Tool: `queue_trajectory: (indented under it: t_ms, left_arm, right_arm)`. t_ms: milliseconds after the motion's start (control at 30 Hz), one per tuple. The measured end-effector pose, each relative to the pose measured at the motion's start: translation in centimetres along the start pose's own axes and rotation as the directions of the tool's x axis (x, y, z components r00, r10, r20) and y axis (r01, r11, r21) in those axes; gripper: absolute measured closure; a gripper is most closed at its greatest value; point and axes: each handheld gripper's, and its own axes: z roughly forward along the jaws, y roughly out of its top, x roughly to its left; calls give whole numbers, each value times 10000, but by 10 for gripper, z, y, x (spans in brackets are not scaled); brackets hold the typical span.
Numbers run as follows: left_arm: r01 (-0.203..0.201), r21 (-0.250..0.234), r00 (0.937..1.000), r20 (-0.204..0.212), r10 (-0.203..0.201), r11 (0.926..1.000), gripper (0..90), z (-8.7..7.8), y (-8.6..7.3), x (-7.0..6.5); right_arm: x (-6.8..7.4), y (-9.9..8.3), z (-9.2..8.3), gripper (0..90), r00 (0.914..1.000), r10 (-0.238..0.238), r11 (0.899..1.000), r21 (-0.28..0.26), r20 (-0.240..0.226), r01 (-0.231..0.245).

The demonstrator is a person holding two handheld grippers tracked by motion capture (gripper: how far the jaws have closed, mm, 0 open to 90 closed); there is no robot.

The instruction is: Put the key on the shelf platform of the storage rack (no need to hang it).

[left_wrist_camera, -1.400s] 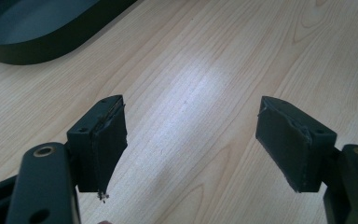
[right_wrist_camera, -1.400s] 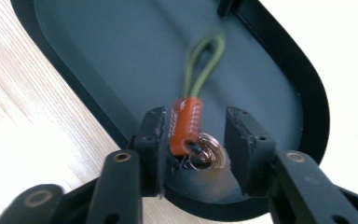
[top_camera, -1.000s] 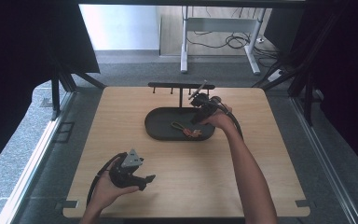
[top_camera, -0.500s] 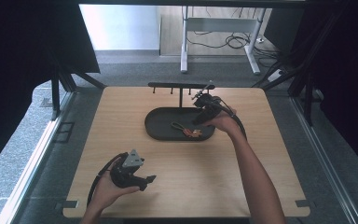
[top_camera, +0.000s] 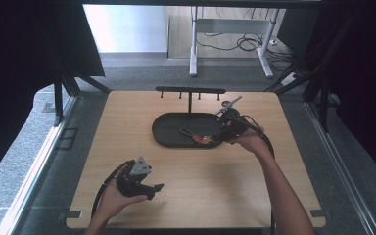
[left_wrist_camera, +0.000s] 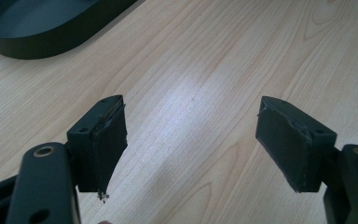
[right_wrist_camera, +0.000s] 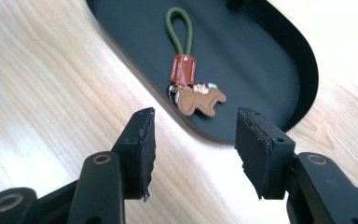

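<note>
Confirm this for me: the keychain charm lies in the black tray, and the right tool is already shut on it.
Not quite. The keychain charm does lie in the black tray, but the right tool is not shut on it. The right gripper view shows its jaws standing apart over the tray's near rim, with the charm lying untouched beyond them.

Lab recording bay, black curtains [top_camera: 24,54], desk legs [top_camera: 230,44], loose cables [top_camera: 247,43]

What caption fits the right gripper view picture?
Open right gripper facing a brown charm with a green loop, lying in a black tray.
</note>
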Motion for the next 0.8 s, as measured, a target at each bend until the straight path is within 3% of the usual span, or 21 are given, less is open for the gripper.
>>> queue_trajectory:
  t_ms: [233,500,700,800]
  left_arm:
    - [-13,13,9999,-99,14,10000,253,0,1,-1]
    - [30,180,9999,-137,-27,9998,253,4,0,-2]
    - [2,171,9998,-213,1,9999,253,4,1,-4]
    - [-104,253,9998,-168,108,9996,253,7,3,-8]
  right_arm:
    - [1,-28,-9,484,10000,8,9997,-264,-12,-8]
    - [8,-78,-20,486,9998,197,9948,-999,85,-188]
    - [12,-105,-19,485,9992,381,9907,-1305,-110,-392]
    - [19,-127,-15,484,9985,467,9887,-1409,-276,-502]
